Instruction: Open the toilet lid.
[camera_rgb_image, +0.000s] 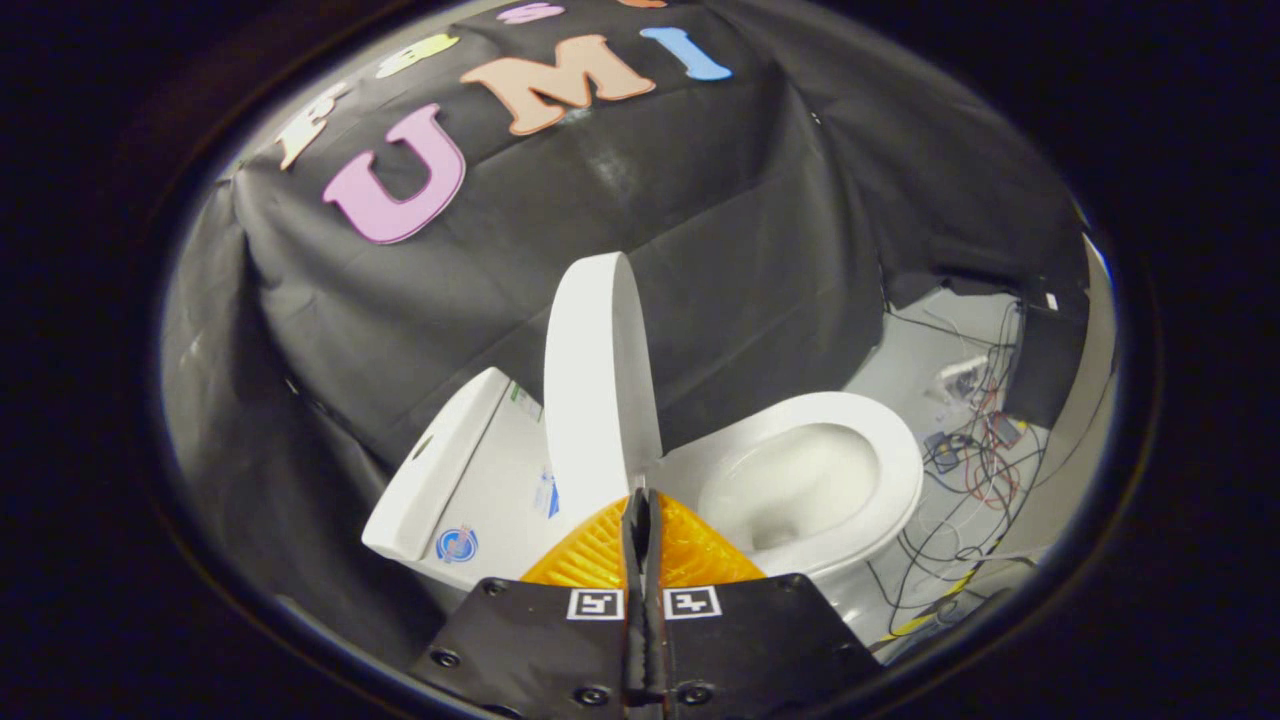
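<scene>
Round blue sticker (456, 545) on the side of the white ceramic tank (470, 490), print too small to make out. White oval plastic toilet lid (598, 385) raised upright, just ahead of the fingertips. Gripper (640, 497) fingers pressed together, nothing visibly between them, tips at the lid's lower edge. White toilet bowl (815, 470) open beside the lid. Tangled cables (975, 470) on the floor beyond.

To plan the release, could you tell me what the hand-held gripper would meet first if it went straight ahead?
The hand-held gripper, fingers closed, points at the raised toilet lid; its lower edge comes first, probably already touching, though depth is unclear.
</scene>
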